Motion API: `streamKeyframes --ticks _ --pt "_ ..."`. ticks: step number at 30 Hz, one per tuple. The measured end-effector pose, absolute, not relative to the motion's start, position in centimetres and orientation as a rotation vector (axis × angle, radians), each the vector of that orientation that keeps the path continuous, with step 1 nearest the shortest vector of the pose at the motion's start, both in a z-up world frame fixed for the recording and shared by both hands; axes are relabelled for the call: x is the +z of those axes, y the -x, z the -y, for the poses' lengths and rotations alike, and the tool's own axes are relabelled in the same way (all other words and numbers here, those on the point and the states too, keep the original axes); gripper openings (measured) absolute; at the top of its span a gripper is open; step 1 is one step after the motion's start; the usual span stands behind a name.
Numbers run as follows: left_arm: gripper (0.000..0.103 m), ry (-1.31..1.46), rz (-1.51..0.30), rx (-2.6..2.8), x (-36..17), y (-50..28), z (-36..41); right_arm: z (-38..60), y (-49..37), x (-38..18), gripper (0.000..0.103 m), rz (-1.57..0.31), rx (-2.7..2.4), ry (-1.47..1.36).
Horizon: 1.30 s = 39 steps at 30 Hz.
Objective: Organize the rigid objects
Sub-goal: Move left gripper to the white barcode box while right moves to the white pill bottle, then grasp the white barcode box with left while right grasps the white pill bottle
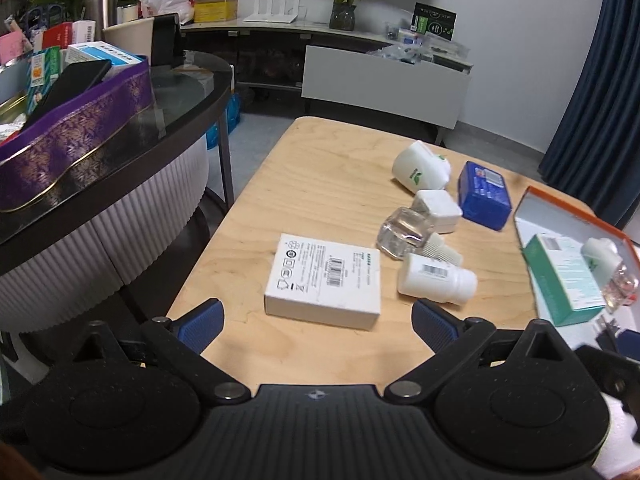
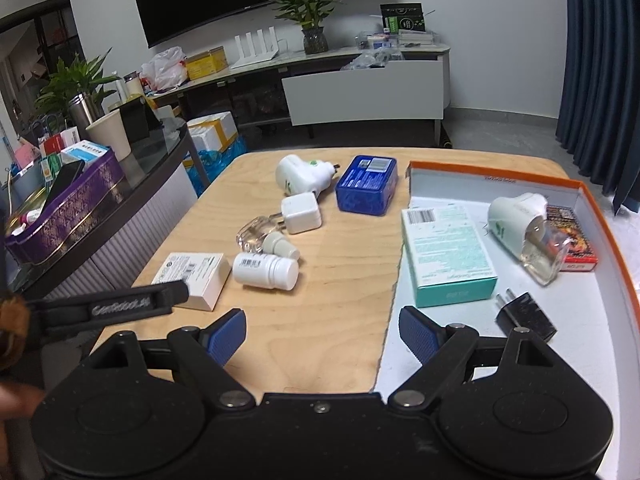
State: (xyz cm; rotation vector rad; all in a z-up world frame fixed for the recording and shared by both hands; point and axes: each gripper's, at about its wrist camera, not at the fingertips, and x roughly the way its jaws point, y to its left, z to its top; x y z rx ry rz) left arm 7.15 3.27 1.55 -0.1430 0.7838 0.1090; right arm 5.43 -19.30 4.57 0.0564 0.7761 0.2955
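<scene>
both grippers sit nearest the lens, jaws spread wide and holding nothing: the left gripper (image 1: 316, 320) hangs over the near edge of the wooden table (image 1: 320, 184), its blue pads either side of the flat white box (image 1: 324, 280) but not touching it; the right gripper (image 2: 322, 334) straddles the line where bare wood meets the tray.

largest first: the table, then the orange-rimmed tray (image 2: 592, 196) on its right side. in the tray already lie the teal box (image 2: 448, 256), a white plug-in vaporizer with its clear bottle (image 2: 524, 228), a red card pack (image 2: 576, 244) and a black plug adapter (image 2: 526, 318). i judge the sorting under halfway.

left out on the wood, by size: the blue tin (image 2: 366, 186), the flat white box, a second white vaporizer (image 2: 300, 174), the white pill bottle (image 2: 266, 270), a clear refill bottle (image 2: 260, 238) and a white charger cube (image 2: 300, 212). the last three lie almost touching, so lifting one may nudge its neighbours.

room: open wood lies before the right gripper. the flat box rests near the table's left edge, beside the dark side counter (image 1: 120, 160). the tray keeps free floor near its front and far corners.
</scene>
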Motion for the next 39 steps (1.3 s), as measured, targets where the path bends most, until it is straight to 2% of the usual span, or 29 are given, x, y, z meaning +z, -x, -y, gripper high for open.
streamKeyframes --ticks 10,11,14,32,33,34,35,39 --pt "0.103 0.022 -0.818 0.098 -1.0 -11.2 -2.7 18.4 -6.7 3.0 0.099 -0.801 0.282 -0.080" --pt "0.101 0.034 -0.828 0.086 -1.2 -11.5 -3.1 18.2 -6.9 2.9 0.099 -0.803 0.282 -0.085" --pt "0.079 0.040 -0.827 0.050 -1.4 -11.7 -3.9 17.4 -7.7 2.5 0.099 -0.800 0.280 -0.100" --pt "0.079 0.142 -0.745 0.050 0.9 -8.6 -8.9 9.7 -14.0 -1.5 0.098 -0.819 0.193 -0.091" --pt "0.079 0.145 -0.744 0.049 0.9 -8.7 -8.9 9.6 -14.1 -1.7 0.095 -0.819 0.187 -0.083" --pt "0.079 0.150 -0.744 0.046 0.9 -8.7 -9.0 9.5 -14.2 -1.8 0.082 -0.823 0.189 -0.077" --pt "0.079 0.155 -0.743 0.045 1.0 -8.7 -8.9 9.5 -14.2 -1.8 0.076 -0.815 0.186 -0.066" --pt "0.079 0.151 -0.732 0.024 1.3 -8.2 -8.3 10.1 -13.3 -1.2 0.076 -0.812 0.183 -0.064"
